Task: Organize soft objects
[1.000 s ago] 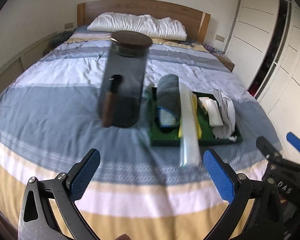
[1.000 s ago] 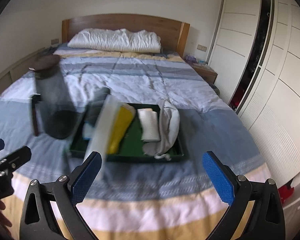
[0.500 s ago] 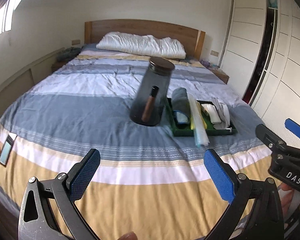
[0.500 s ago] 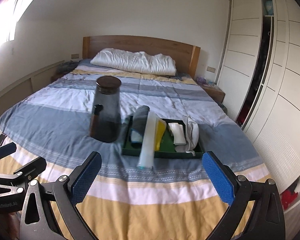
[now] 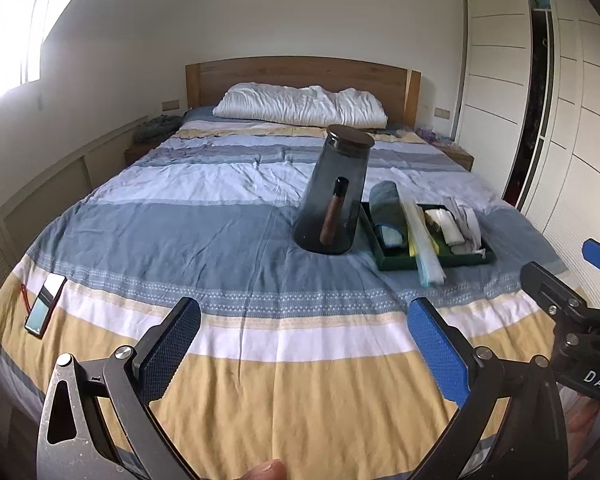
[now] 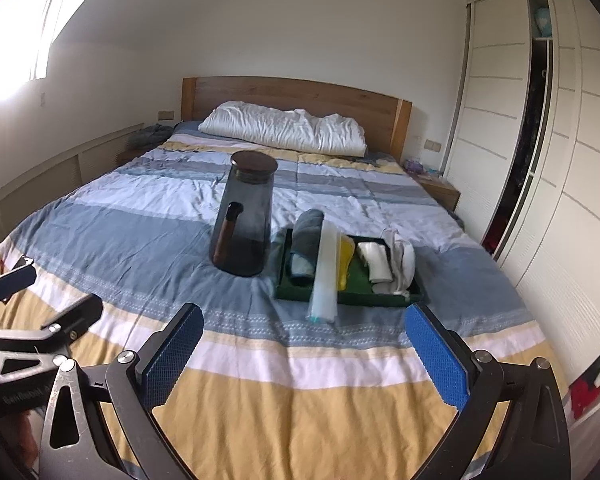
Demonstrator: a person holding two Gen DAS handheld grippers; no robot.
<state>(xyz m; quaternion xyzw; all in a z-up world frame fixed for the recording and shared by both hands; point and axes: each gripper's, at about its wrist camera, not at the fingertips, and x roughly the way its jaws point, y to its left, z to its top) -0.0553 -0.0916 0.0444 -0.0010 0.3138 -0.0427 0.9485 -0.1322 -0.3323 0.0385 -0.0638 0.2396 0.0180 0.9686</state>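
- We are holding the left tongs (image 5: 304, 348) wide apart and empty, hovering over the yellow foot end of the striped bed (image 5: 204, 232).
- We are holding the right tongs (image 6: 304, 344) wide too, gripping nothing, just beside the left pair.
- We are looking at a dark green rectangular tray (image 6: 380, 300) sitting on the blue stripe, well apart from both tongs.
- Inside it we are seeing a rolled grey towel (image 6: 306, 236), a yellow cloth (image 6: 346, 258), a folded white cloth (image 6: 376, 262) and a pale crumpled cloth (image 6: 404, 264).
- A long translucent white roll (image 6: 325, 272) is lying across the tray, overhanging its near rim.
- A smoky grey glass jug with a wooden handle (image 6: 246, 226) is standing just left of the tray.
- A phone (image 5: 44, 305) is lying at the bed's left edge.
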